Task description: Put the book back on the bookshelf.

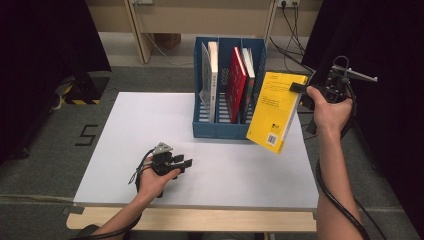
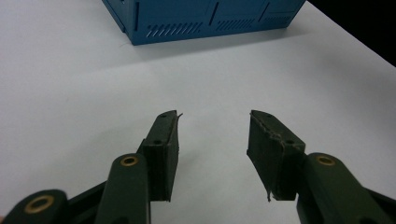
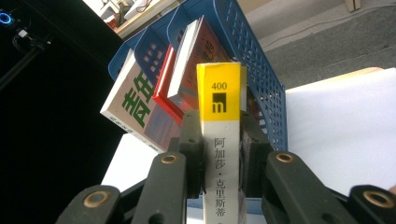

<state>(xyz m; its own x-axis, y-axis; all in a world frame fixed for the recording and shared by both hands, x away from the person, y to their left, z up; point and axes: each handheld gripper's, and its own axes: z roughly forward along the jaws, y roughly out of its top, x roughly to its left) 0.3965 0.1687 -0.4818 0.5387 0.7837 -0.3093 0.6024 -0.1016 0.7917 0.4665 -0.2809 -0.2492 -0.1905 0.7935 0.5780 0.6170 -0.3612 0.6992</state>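
A yellow book (image 1: 276, 110) hangs tilted in the air just right of the blue file rack (image 1: 210, 131), its lower corner above the table. My right gripper (image 1: 300, 88) is shut on the book's spine edge; in the right gripper view the jaws press both sides of the yellow and white spine (image 3: 220, 140). The rack (image 3: 261, 79) holds a white book (image 1: 213, 75) in the left slot and a red book (image 1: 236, 82) with others in the middle slot. My left gripper (image 1: 184, 164) rests low over the white table (image 1: 125, 150), open, with nothing between its pads (image 2: 163, 154).
The rack's blue base (image 2: 201, 18) stands ahead of the left gripper. Black curtains hang at both sides. Cables trail on the floor behind the table at the right. Bare white tabletop lies left of and in front of the rack.
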